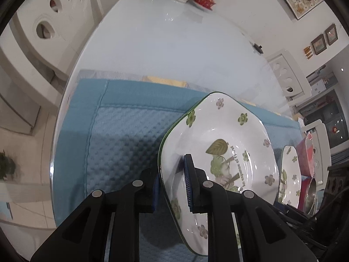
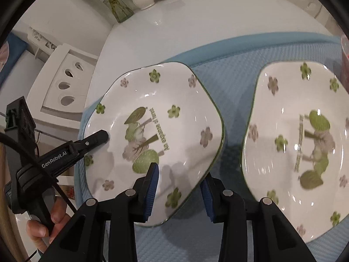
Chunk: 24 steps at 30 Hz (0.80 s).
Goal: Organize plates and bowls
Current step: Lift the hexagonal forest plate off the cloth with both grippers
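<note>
L+R claws (image 1: pixel 172 185) (image 2: pixel 178 187) clamp empty plate (image 2: pixel 157 131).

The left gripper (image 1: pixel 172 187) is clamped tight on a plate (image 1: pixel 218 144) rim, pointing steeply down. The right gripper (image 2: pixel 180 192) straddles the same plate's 6 o'clock edge, jaws partly apart. A hand (image 2: pixel 47 224) holds the left handle.
</note>
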Available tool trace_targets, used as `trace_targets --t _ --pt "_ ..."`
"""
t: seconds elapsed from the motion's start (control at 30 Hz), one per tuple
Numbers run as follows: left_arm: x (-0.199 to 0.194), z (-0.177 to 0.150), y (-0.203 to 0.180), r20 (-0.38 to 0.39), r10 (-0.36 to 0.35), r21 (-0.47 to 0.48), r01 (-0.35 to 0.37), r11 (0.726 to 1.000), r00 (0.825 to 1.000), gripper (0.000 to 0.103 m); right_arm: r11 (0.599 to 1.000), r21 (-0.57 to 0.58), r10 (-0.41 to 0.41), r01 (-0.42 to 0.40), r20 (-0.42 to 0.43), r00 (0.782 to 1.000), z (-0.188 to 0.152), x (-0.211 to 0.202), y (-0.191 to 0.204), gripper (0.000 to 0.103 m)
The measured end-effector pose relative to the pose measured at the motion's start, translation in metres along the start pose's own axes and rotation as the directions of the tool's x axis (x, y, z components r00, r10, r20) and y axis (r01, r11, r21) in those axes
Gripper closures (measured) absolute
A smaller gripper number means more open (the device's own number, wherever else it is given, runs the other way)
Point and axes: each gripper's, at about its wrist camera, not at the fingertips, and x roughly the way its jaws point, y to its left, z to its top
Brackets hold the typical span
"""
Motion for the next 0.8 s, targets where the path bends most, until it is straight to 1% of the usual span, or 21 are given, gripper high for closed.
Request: trace_targets --t 0.07,0.13,0.17,0.27,0.3,0.37,0.47,0.57,0.63,0.7,0.8 --pt "-0.006 -0.004 -0.004 0.028 0.005 0.031 -0.006 0.999 1.0 0.088 0.996 -0.079 -0.046 0.046 0.002 0.999 0.0 0.006 0.01 0.066" --pt "-0.014 -0.009 -0.007 0.052 0.024 0.055 -0.026 0.998 0.998 0.088 0.984 -0.164 -0.06 0.062 0.017 0.998 -0.004 0.008 0.018 0.066" --pt "-0.017 -0.012 -0.003 0.056 0.028 0.046 -0.031 0.998 0.998 0.088 0.977 -0.202 -0.057 0.063 0.038 0.998 -0.006 0.006 0.023 0.066" --pt "-0.026 -0.027 0.013 0.062 0.0 -0.021 0.001 1.0 0.998 0.088 0.951 -0.299 -0.067 0.082 0.06 0.996 -0.012 0.002 0.036 0.066" --pt "-0.029 -0.032 0.016 0.066 0.003 -0.038 -0.001 0.999 0.998 0.088 0.94 -0.332 -0.068 0.084 0.059 0.996 -0.015 0.002 0.042 0.066" --pt "-0.041 -0.044 0.023 0.077 0.013 -0.059 -0.008 0.998 0.997 0.088 0.93 -0.364 -0.043 0.053 0.036 0.998 -0.02 0.0 0.049 0.066" --pt "-0.051 -0.059 0.03 0.075 0.014 -0.075 -0.008 0.997 0.997 0.088 0.926 -0.377 -0.006 0.004 -0.004 1.0 -0.029 -0.001 0.05 0.066" --pt "-0.05 -0.064 0.035 0.057 0.015 -0.088 -0.01 0.996 0.998 0.088 0.935 -0.355 -0.003 -0.019 -0.061 0.998 -0.034 0.006 0.042 0.066" --pt "-0.049 -0.061 0.038 0.06 0.026 -0.098 -0.02 0.995 0.998 0.088 0.955 -0.295 0.023 -0.04 -0.063 0.998 -0.029 0.004 0.032 0.066" --pt "-0.046 -0.052 0.04 0.065 0.012 -0.108 -0.005 0.994 0.998 0.086 0.968 -0.248 0.029 -0.045 -0.07 0.997 -0.02 0.007 0.025 0.066" --pt "-0.032 -0.036 0.041 0.038 0.009 -0.1 -0.005 0.995 0.999 0.085 0.981 -0.184 0.055 -0.067 -0.073 0.996 -0.004 0.017 0.019 0.066"
